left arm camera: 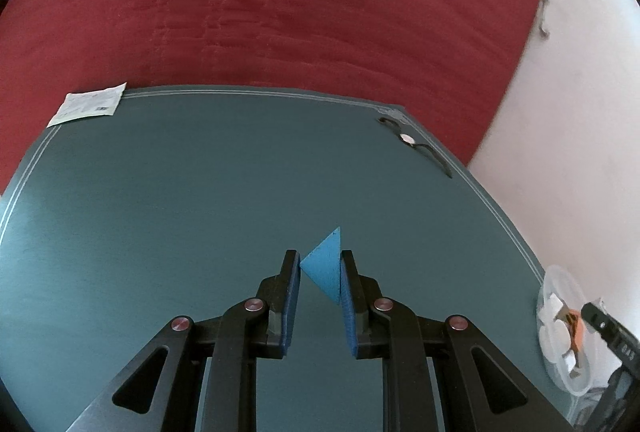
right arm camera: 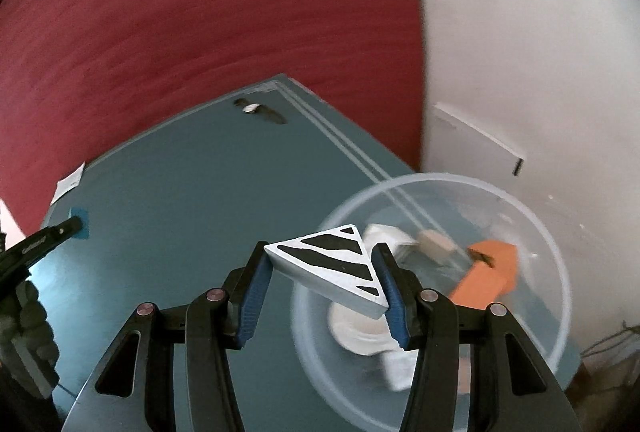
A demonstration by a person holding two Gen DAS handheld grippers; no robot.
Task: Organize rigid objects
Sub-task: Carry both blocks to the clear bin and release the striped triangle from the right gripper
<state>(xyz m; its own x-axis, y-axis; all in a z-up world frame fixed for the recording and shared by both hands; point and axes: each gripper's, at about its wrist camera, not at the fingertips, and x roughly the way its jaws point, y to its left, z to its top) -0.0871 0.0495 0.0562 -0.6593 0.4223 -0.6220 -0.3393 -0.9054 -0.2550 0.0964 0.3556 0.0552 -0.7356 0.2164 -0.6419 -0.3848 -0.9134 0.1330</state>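
The left gripper (left arm camera: 320,264) is clamping a blue triangle (left arm camera: 325,266) between its fingers, low in the frame's middle, over the teal desk (left arm camera: 180,191), which is lying open ahead up to its double-lined far edge. A paper slip (left arm camera: 89,104) (print too small to read) is overhanging the upper left corner; a dark cord (left arm camera: 416,145) is lying near the upper right corner.

The right gripper (right arm camera: 320,264) is gripping a black-and-white striped triangle (right arm camera: 332,264) at the near rim of a clear bowl (right arm camera: 552,244) sitting at the desk's right edge and holding an orange block (right arm camera: 488,272) and white pieces (right arm camera: 360,332).
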